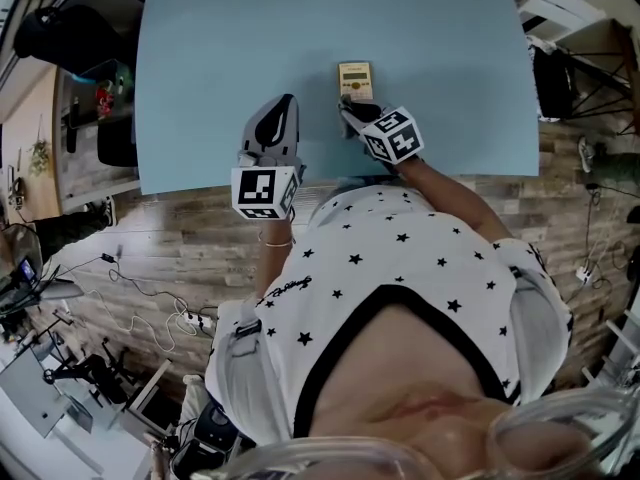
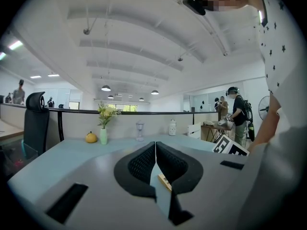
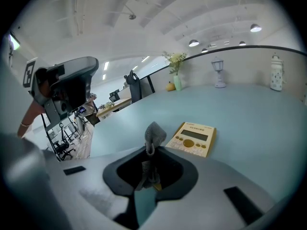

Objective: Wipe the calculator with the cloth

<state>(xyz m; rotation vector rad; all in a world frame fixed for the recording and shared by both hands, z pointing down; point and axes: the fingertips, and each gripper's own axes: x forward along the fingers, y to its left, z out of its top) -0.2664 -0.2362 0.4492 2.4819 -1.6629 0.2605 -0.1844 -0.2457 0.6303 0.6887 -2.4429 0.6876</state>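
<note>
A yellow-edged calculator (image 1: 355,78) lies flat on the light blue table (image 1: 200,88), display end away from me. My right gripper (image 1: 346,106) sits just at its near edge. In the right gripper view that gripper (image 3: 151,150) is shut on a small grey cloth (image 3: 154,132) that pokes up between the jaws, with the calculator (image 3: 192,139) just beyond and to the right. My left gripper (image 1: 283,103) hovers to the calculator's left, shut with nothing in it (image 2: 155,145); a corner of the calculator (image 2: 164,180) shows below its jaws.
Along the table's far edge stand a yellow fruit (image 2: 91,137), a vase of flowers (image 2: 103,135), a small lamp (image 2: 139,130) and a white jar (image 2: 172,127). A black office chair (image 2: 36,123) is at the left. People stand in the background at the right.
</note>
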